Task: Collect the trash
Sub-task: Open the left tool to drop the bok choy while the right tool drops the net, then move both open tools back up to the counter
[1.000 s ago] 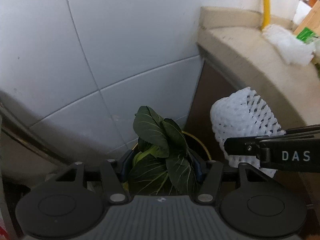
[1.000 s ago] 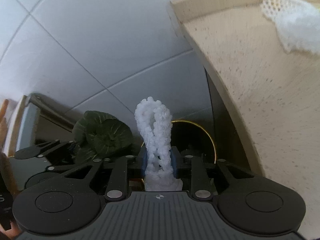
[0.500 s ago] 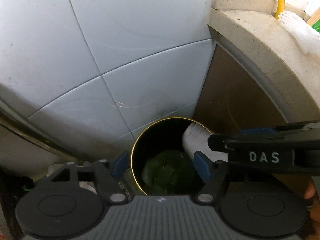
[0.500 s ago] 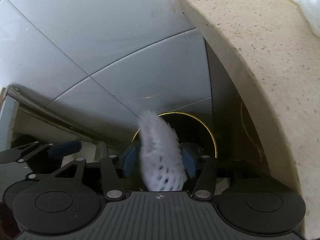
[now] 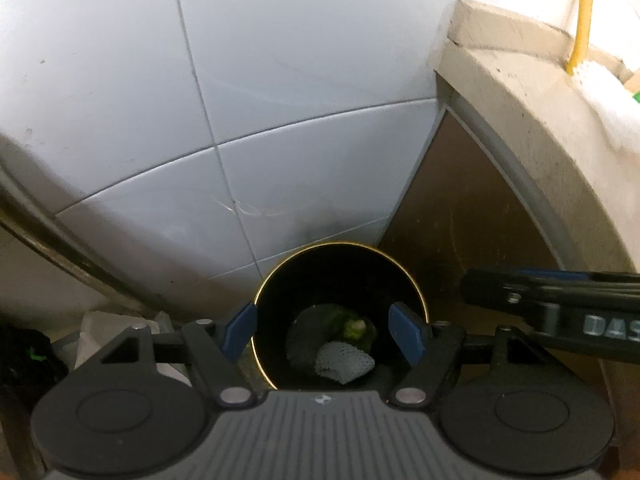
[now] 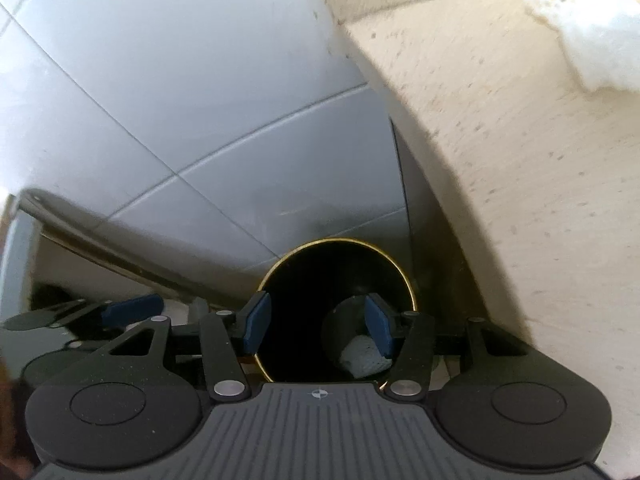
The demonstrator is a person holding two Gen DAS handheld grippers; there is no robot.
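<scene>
A black bin with a gold rim [image 5: 340,244] stands on the floor against the tiled wall, right below both grippers. At its bottom lie a green vegetable leaf [image 5: 352,326] and a white foam fruit net [image 5: 344,362]. My left gripper [image 5: 324,330] hangs open over the bin's mouth with nothing between its blue pads. In the right wrist view the bin [image 6: 336,242] and the foam net [image 6: 362,356] show again, and my right gripper [image 6: 317,324] is open and empty above them. The two grippers hang side by side.
A beige stone counter [image 6: 500,160] juts out on the right, with a brown cabinet side [image 5: 460,220] beneath it. Another white foam net [image 6: 592,40] lies on the counter near a yellow pole [image 5: 582,12]. White crumpled material [image 5: 96,324] lies left of the bin.
Both grippers have opened. The leaf fell from the left gripper and the foam net from the right one, and both now lie inside the bin.
</scene>
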